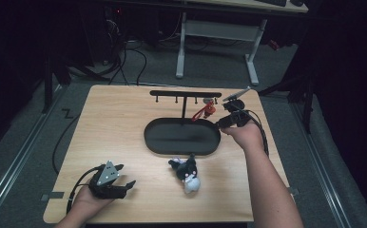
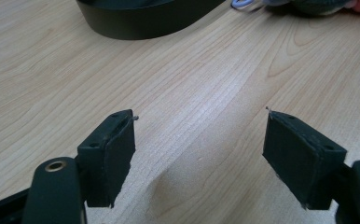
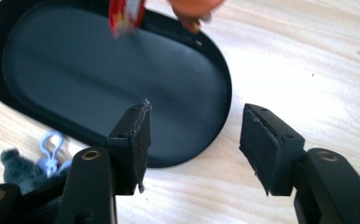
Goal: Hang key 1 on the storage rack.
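A black T-shaped hanger stand (image 1: 185, 94) rises from an oval black tray (image 1: 181, 137) in the middle of the table. A red and orange charm (image 1: 205, 111) hangs from a hook near the stand's right end; it shows at the top edge (image 3: 127, 16) in the right gripper view. A black and white plush toy (image 1: 187, 174) with a pale blue clip (image 3: 51, 147) lies on the wood in front of the tray. My right gripper (image 1: 222, 123) stands open just right of the tray rim, holding nothing. My left gripper (image 1: 124, 183) rests open near the table's front left.
The wooden table (image 1: 120, 118) has bare wood left of the tray. A white desk frame (image 1: 217, 42) and cables stand on the floor beyond the far edge. A cable trails from the left gripper off the table's left front side.
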`<act>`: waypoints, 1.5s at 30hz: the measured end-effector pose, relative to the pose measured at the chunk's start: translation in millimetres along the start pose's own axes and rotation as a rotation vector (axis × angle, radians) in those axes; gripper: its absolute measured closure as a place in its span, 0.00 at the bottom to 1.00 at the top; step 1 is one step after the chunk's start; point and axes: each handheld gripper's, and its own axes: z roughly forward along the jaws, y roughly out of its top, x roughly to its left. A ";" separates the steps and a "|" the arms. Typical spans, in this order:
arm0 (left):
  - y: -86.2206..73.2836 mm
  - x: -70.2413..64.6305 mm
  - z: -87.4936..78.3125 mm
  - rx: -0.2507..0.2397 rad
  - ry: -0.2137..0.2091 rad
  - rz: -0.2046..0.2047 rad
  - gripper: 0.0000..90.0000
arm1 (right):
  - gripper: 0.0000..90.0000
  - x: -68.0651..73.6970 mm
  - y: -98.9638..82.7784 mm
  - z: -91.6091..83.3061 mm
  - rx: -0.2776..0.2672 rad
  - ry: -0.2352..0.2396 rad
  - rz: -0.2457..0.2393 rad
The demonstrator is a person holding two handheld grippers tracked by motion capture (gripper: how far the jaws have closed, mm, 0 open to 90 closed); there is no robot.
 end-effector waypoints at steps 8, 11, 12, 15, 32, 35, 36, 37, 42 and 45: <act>1.7 -2.2 1.8 0.005 -0.003 0.008 0.29 | 0.44 6.6 -26.5 -2.2 -0.015 0.006 -0.018; 2.0 -2.6 2.6 0.006 -0.003 0.008 0.29 | 0.43 9.2 -40.2 -1.7 -0.027 -0.010 -0.043; 2.2 -2.9 2.8 0.007 -0.005 0.003 0.29 | 0.43 8.5 -49.8 -0.9 -0.039 -0.006 -0.034; 2.5 -2.9 2.5 0.013 -0.005 -0.001 0.30 | 0.42 7.8 -61.4 0.7 -0.058 -0.010 -0.031; 13.8 -17.7 4.7 0.024 0.049 -0.005 0.46 | 0.46 17.4 -173.6 26.7 -0.308 -0.040 -0.058; 24.2 -25.6 7.8 0.013 0.029 -0.030 0.59 | 0.50 18.4 -195.2 29.7 -0.371 -0.062 -0.053; 27.6 -28.8 10.3 0.015 0.023 -0.039 0.63 | 0.51 18.5 -202.2 30.3 -0.394 -0.065 -0.052; 31.1 -31.5 12.7 0.019 0.002 -0.053 0.70 | 0.53 17.8 -209.0 31.2 -0.416 -0.068 -0.047; 51.3 -48.6 32.8 0.037 -0.029 -0.077 0.95 | 0.60 8.7 -222.6 26.3 -0.430 -0.089 -0.044; 63.9 -59.7 53.6 0.060 -0.022 -0.071 1.00 | 0.58 3.9 -225.7 29.7 -0.429 -0.029 0.004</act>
